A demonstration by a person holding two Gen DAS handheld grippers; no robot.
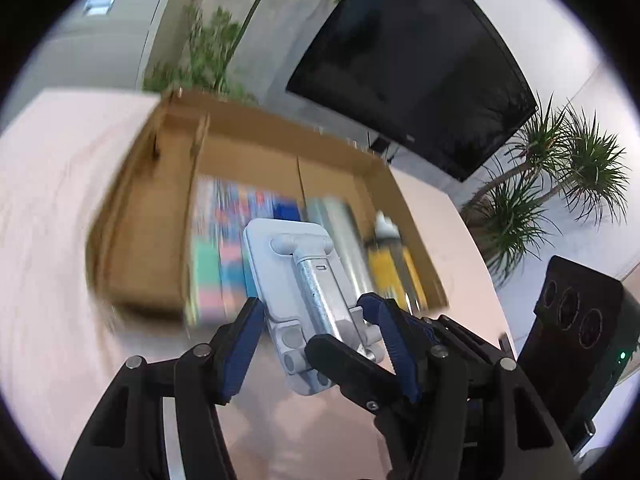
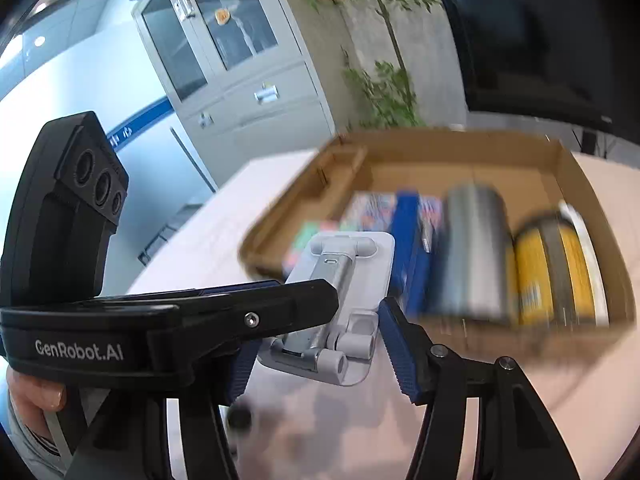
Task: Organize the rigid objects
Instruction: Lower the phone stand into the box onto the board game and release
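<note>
A white and silver folding phone stand [image 1: 304, 292] is held in the air in front of a cardboard box [image 1: 152, 216]. My left gripper [image 1: 316, 344] is shut on the stand's lower end. My right gripper [image 2: 320, 356] sits around the same stand [image 2: 340, 300] with its blue pads on both sides; a gap shows at the right pad [image 2: 396, 348]. The left gripper's black finger [image 2: 240, 312] crosses the right wrist view. The box [image 2: 580, 184] holds colourful books [image 2: 372, 216], a silver cylinder [image 2: 472, 252] and a yellow spool [image 2: 552, 272], all blurred.
The box stands on a pale pink table [image 1: 48, 240]. A black monitor [image 1: 412, 60] and potted plants [image 1: 552, 172] stand behind it. A grey cabinet [image 2: 224, 64] stands at the back left. The right gripper's camera body [image 1: 576, 320] shows at the right.
</note>
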